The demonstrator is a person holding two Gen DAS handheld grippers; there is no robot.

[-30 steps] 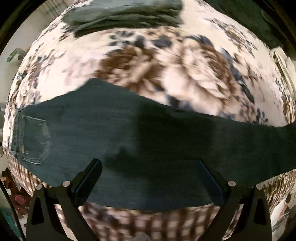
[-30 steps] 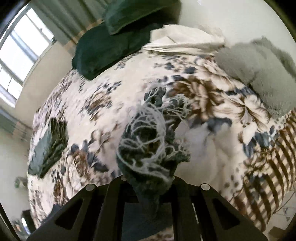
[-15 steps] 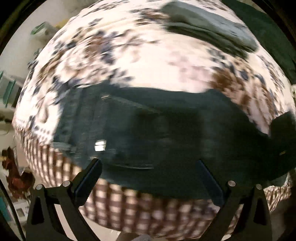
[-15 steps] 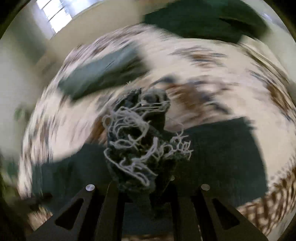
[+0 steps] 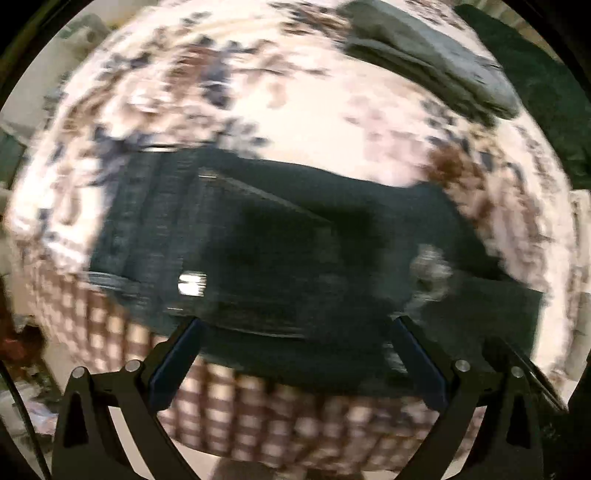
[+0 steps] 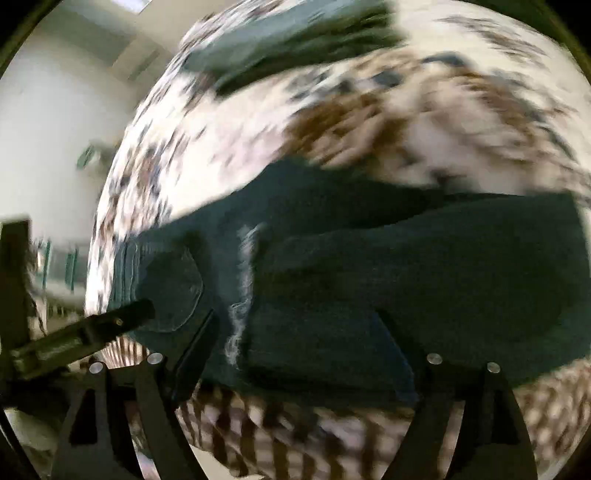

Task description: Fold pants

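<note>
Left wrist view: looks almost straight down along the left gripper (image 5: 295,328), close over the pants (image 5: 280,258); bedspread (image 5: 295,110) beyond the fingertips.
Right wrist view: steeply down along the right gripper (image 6: 295,325), close above the pants (image 6: 406,266), bedspread (image 6: 424,122) ahead.
Shared: the pants' frayed hem (image 5: 428,266) (image 6: 243,280), the folded grey-green garment (image 5: 436,62) (image 6: 288,33) far ahead.
Cross-sighting: the left gripper (image 6: 110,325) enters the right view's lower left.
</note>
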